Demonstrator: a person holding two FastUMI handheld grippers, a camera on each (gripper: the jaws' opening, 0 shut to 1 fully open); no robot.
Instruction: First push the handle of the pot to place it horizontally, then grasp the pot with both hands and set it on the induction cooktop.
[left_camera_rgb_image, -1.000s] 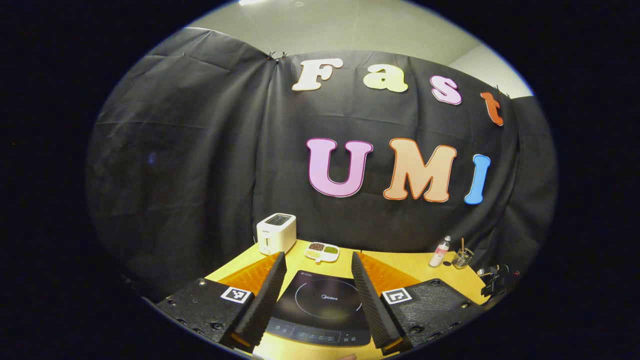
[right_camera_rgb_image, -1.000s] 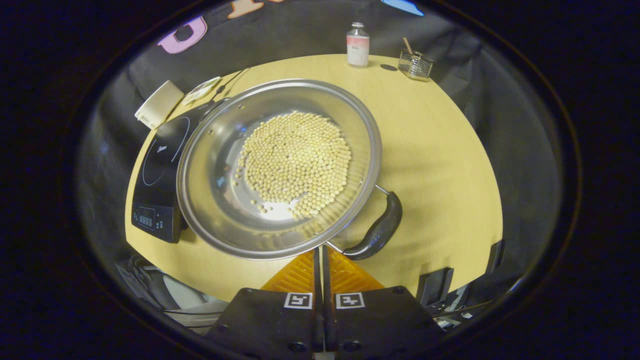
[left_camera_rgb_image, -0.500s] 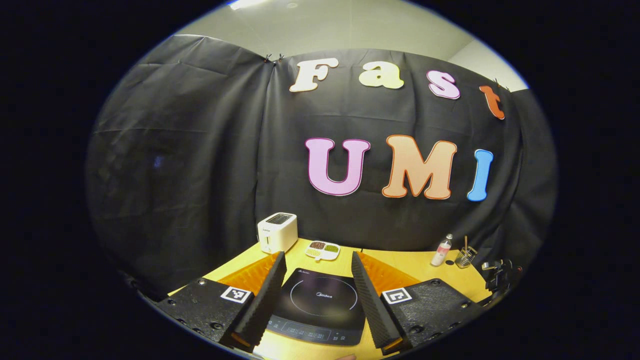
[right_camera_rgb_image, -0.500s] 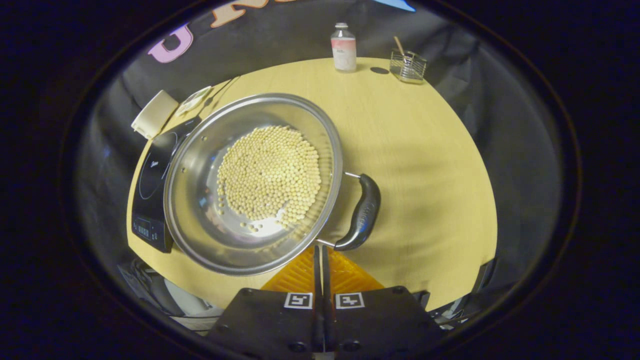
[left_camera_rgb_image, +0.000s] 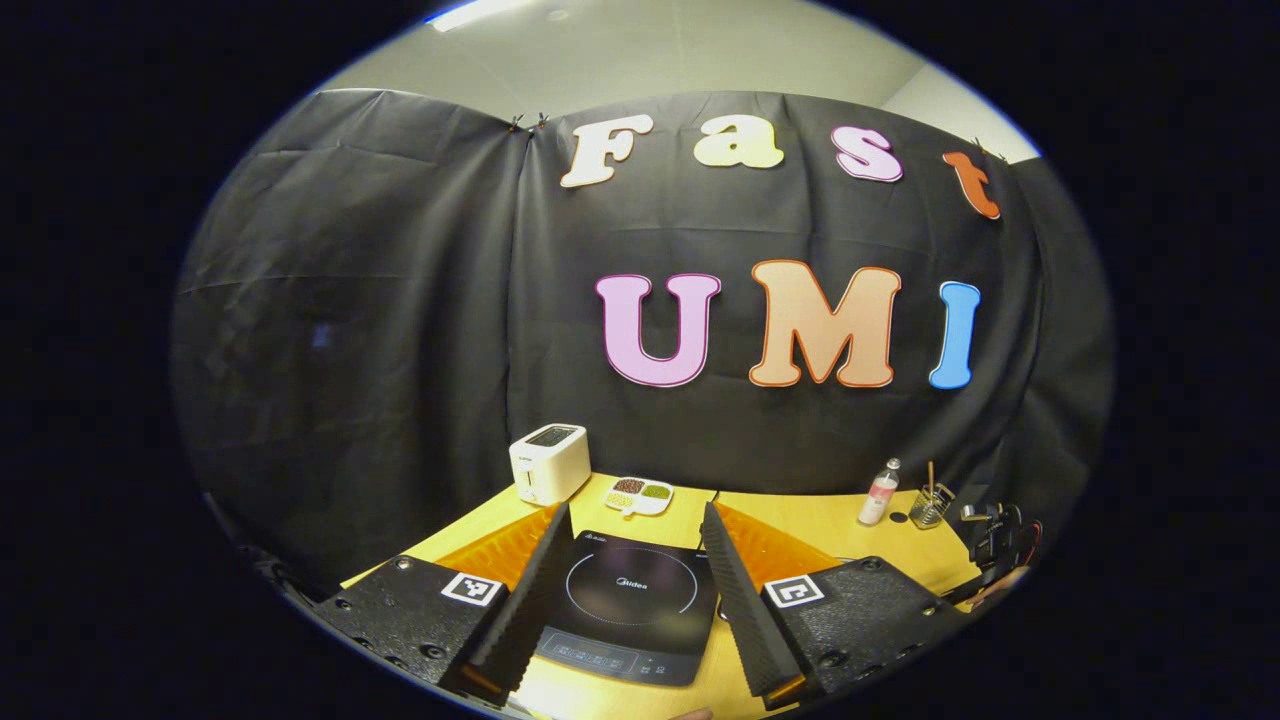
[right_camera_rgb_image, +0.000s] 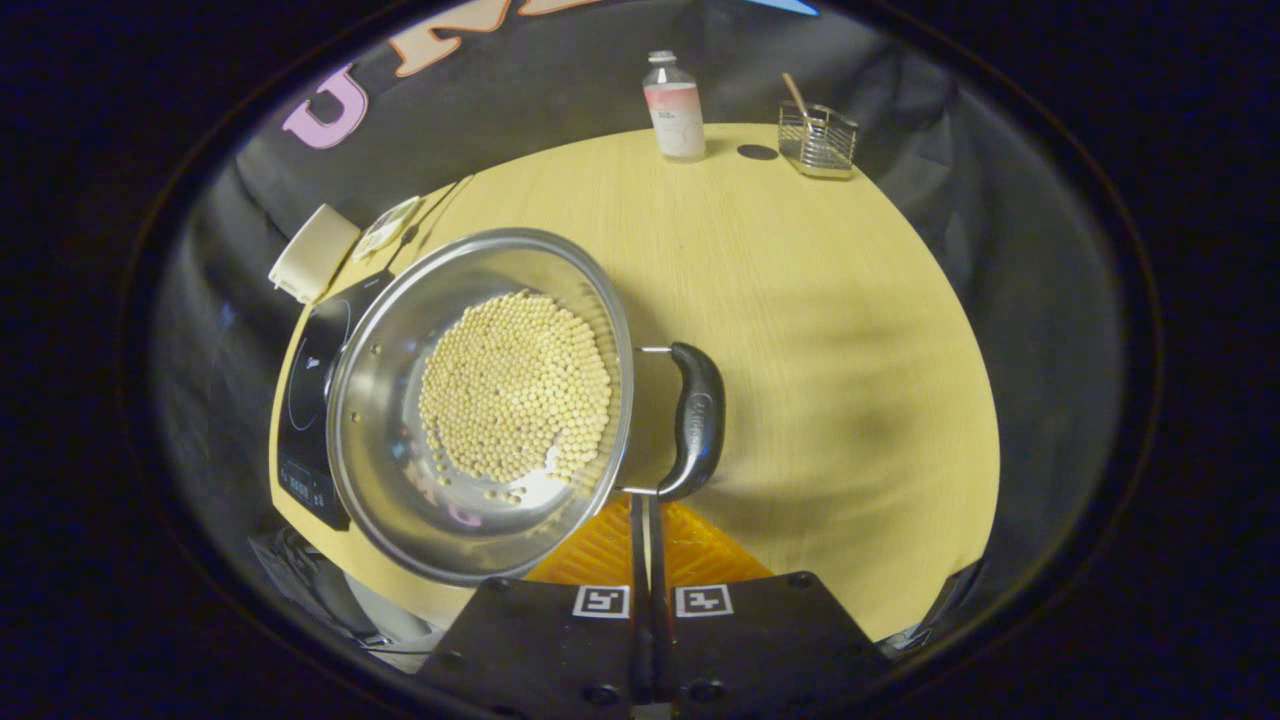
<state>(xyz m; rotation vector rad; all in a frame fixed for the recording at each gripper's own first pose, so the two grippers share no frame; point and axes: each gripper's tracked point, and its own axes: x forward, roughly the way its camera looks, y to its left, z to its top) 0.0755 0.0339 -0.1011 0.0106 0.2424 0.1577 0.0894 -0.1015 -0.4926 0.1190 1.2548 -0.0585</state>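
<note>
Yellow tabletop: my steel pot of beans sits beside the induction cooktop, its handle swung round from a slant a second ago. My right gripper, fingers together, nudges it; my left gripper hovers spread over the cooktop, which has slid lower between its fingers.

— What stands at the back of the yellow wooden table?
— A white toaster, beside it a small white divided dish, perhaps with beans. On the far right, a clear bottle with pink label near a wire basket.
</note>
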